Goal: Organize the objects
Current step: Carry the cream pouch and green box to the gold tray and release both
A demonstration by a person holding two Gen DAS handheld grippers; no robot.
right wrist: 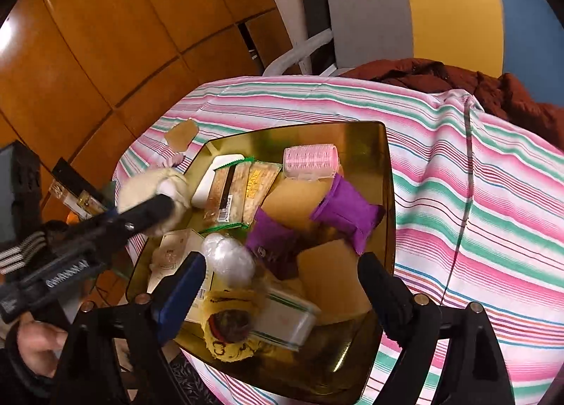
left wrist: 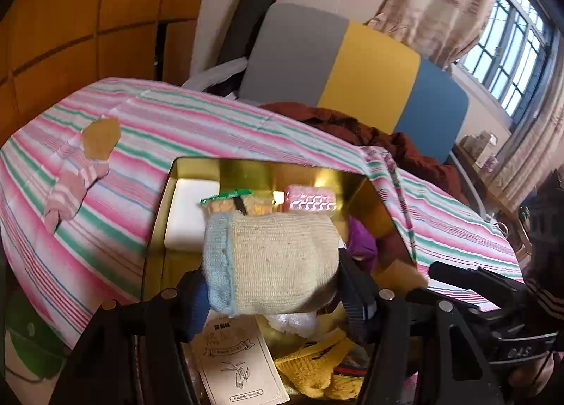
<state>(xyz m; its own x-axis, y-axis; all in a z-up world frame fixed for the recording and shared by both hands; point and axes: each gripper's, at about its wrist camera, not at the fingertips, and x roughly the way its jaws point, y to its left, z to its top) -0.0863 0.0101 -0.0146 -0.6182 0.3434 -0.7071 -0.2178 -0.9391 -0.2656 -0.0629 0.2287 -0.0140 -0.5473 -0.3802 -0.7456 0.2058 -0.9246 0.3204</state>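
Rolled sock (left wrist: 271, 260), cream with a blue cuff, sits clamped in the left gripper (left wrist: 271, 285) above the gold tray (right wrist: 387, 165), apparently for sorting among its contents; the right gripper (right wrist: 282, 285) hovers with jaws apart, holding nothing.

A table draped in a pink, green and white striped cloth (right wrist: 458, 172) carries a gold tray (right wrist: 366, 133), with a pink striped sock (left wrist: 74, 182) and a tan card (left wrist: 102, 138) lying just left of the tray.
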